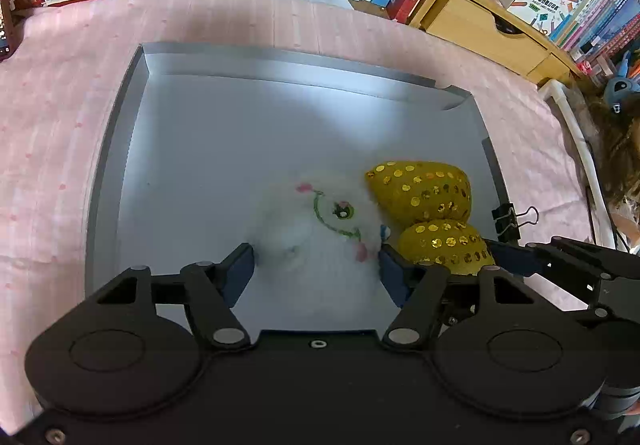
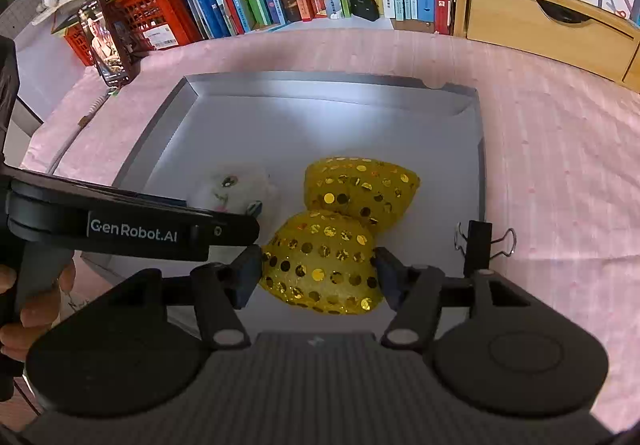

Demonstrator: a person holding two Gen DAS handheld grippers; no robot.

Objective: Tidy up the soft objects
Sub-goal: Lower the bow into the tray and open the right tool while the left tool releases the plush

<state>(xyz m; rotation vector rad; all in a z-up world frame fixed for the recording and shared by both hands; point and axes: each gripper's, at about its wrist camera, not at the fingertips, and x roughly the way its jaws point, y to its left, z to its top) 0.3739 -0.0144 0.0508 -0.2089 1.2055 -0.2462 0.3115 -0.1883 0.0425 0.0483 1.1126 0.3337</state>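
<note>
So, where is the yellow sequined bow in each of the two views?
Left wrist view: the yellow sequined bow lies right of centre in the grey tray, against the white plush toy.
Right wrist view: the bow is at centre, its near lobe between the right gripper jaws.
Shared landmark: the black binder clip on the tray's right rim.

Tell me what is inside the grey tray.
Inside the grey tray lie a white plush toy and a yellow sequined bow, side by side. What is beneath them is hidden.
</note>
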